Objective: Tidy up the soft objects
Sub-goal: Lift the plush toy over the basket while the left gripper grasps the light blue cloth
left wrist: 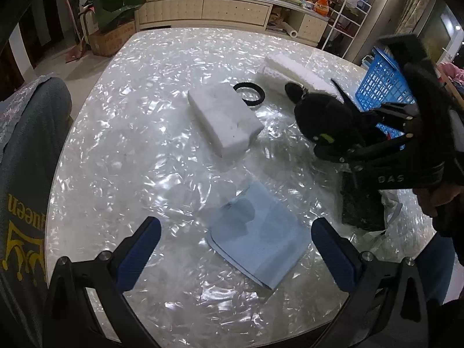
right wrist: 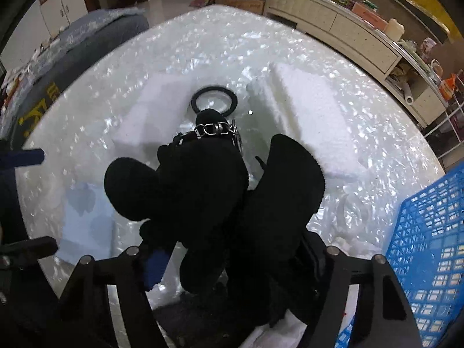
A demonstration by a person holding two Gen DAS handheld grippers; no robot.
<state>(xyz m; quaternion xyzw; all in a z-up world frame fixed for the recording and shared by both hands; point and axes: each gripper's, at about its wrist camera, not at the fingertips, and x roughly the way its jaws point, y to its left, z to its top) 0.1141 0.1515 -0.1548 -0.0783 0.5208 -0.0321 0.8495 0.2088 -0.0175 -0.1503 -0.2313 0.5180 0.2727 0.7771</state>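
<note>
Filling the frame's centre, right gripper [right wrist: 232,261] is seemingly clamping a black plush toy [right wrist: 203,179], hiding the black ring [right wrist: 214,100]; left gripper [left wrist: 236,249] is hovering wide open, empty, over blue foam [left wrist: 261,240].

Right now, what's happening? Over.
Right claw shut on black plush toy, lifted. Left claw open above blue cloth. Blue basket alongside, nothing blocking.

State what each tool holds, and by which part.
The right tool is shut on the black plush toy, gripping its lower body; the chain end hangs free. The left tool is open, holding nothing, above the light blue sheet.

Foam block [left wrist: 224,121] centre-table, ring [left wrist: 250,94] behind it, basket [left wrist: 382,87] right
</note>
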